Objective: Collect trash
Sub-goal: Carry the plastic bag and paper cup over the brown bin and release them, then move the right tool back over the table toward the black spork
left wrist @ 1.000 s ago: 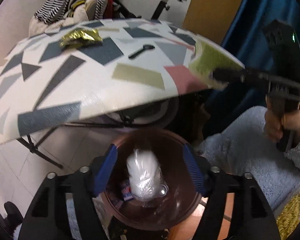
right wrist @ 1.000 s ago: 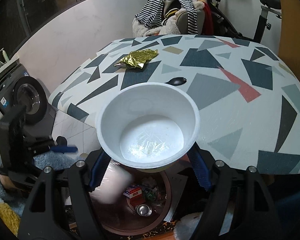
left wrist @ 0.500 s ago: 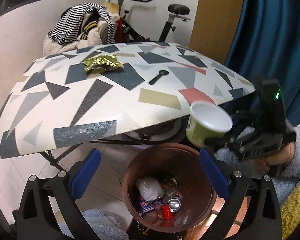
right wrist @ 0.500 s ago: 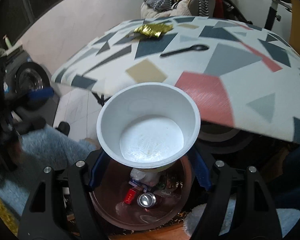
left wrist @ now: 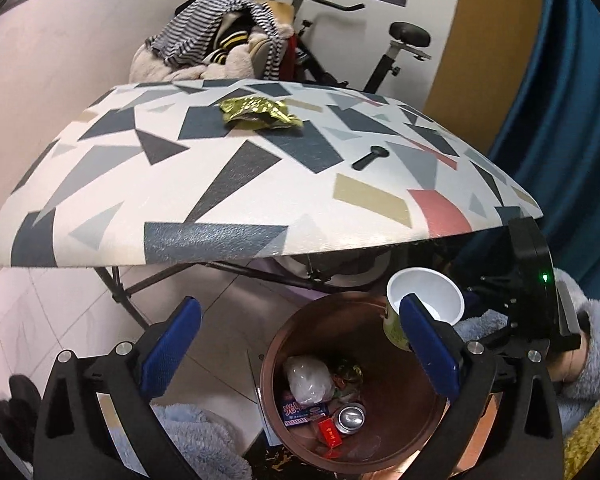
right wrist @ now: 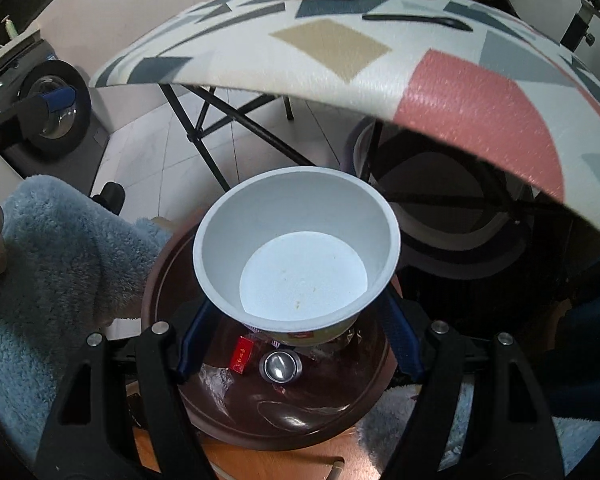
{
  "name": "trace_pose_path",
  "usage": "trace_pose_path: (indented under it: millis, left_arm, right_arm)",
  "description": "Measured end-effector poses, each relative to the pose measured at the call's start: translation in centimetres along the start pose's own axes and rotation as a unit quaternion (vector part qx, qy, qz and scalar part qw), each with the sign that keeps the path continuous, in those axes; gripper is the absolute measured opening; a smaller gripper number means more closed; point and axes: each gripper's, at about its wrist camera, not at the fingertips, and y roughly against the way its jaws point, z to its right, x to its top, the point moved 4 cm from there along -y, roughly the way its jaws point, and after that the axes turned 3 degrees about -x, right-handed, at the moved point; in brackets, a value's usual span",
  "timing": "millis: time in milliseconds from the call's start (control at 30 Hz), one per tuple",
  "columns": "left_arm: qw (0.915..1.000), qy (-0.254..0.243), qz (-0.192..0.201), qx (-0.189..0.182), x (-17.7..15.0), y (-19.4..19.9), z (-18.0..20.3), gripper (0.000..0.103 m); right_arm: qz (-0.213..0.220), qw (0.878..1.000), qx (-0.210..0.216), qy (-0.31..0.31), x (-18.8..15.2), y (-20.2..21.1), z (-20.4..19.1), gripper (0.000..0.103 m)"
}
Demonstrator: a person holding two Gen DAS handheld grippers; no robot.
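Since the earlier frame, the white cup (right wrist: 300, 256) has been carried off the table edge and lowered over the brown bin (right wrist: 168, 276), and the left gripper (left wrist: 300, 348) has been drawn back and up from the bin mouth.

Nearest in the right wrist view, the cup is seen pinched between the blue pads of the right gripper (right wrist: 296, 336), mouth up and slightly tilted, with only a few small specks on its white bottom. Directly beneath it the bin is seen, holding a silver can (right wrist: 281, 365), a red packet (right wrist: 242, 354) and some clear plastic.

In the left wrist view, the left gripper is held with its fingers (left wrist: 172, 348) spread wide and nothing between them. Just past them the bin (left wrist: 296, 332) is shown with a crumpled clear bag (left wrist: 307, 378), a blue-and-white carton (left wrist: 300, 412), the can (left wrist: 350, 419) and the red packet (left wrist: 330, 433) inside. The cup (left wrist: 424, 300) is seen above the bin's far right rim.

Farther off, on the patterned table (left wrist: 204, 200), a gold wrapper (left wrist: 258, 112) and a black spoon (left wrist: 370, 157) are left lying well apart. Behind the table, a heap of clothes (left wrist: 216, 52) and an exercise bike (left wrist: 396, 48) are seen.
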Motion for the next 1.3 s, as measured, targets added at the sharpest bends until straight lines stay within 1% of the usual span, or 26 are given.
trace_pose_path:
  millis: [133, 400, 467, 500, 533, 800, 967, 1067, 1167, 1300]
  left_arm:
    - [0.9999, 0.01, -0.001, 0.005, -0.1, -0.1, -0.4, 0.097]
    - [0.9999, 0.008, -0.001, 0.008, -0.2, 0.0, -0.3, 0.097]
    - [0.9999, 0.008, -0.001, 0.01, -0.2, 0.0, -0.4, 0.097]
    - [0.9999, 0.009, -0.001, 0.011, -0.2, 0.0, -0.4, 0.097]
    - [0.9999, 0.01, -0.002, 0.012, -0.2, -0.1, -0.5, 0.097]
    - [0.9997, 0.016, 0.003, 0.019, -0.2, 0.2, -1.0, 0.097]
    - [0.9997, 0.014, -0.003, 0.021, 0.1, -0.1, -0.9, 0.097]
    - [0.9998, 0.016, -0.007, 0.012, 0.6, -0.2, -0.9, 0.097]
    - [0.9995, 0.031, 0.001, 0.002, 1.1, 0.2, -1.3, 0.097]
    - [0.9993, 0.036, 0.007, 0.0, 1.5, 0.5, -1.5, 0.097]
  right_arm:
    - [-0.005, 1.0, -0.001, 0.002, -0.2, -0.3, 0.1, 0.074]
    - [-0.014, 1.0, -0.002, -0.004, -0.3, -0.5, 0.3, 0.074]
    - [-0.014, 1.0, -0.007, -0.003, -0.3, -0.6, 0.3, 0.079]
    - [-0.013, 1.0, -0.008, -0.003, -0.3, -0.5, 0.3, 0.085]
    - [-0.012, 1.0, -0.008, -0.002, -0.2, -0.4, 0.2, 0.086]
    - [0.001, 1.0, -0.008, -0.007, 0.0, 0.2, 0.6, 0.086]
    - [0.009, 1.0, -0.008, -0.014, 0.6, 1.0, 0.9, 0.086]
    - [0.022, 1.0, -0.01, -0.013, 1.0, 2.1, 0.8, 0.086]
    - [0.034, 0.999, -0.012, -0.008, 1.5, 3.0, 1.0, 0.086]
    - [0.045, 0.999, -0.016, -0.006, 2.4, 4.1, 1.5, 0.086]
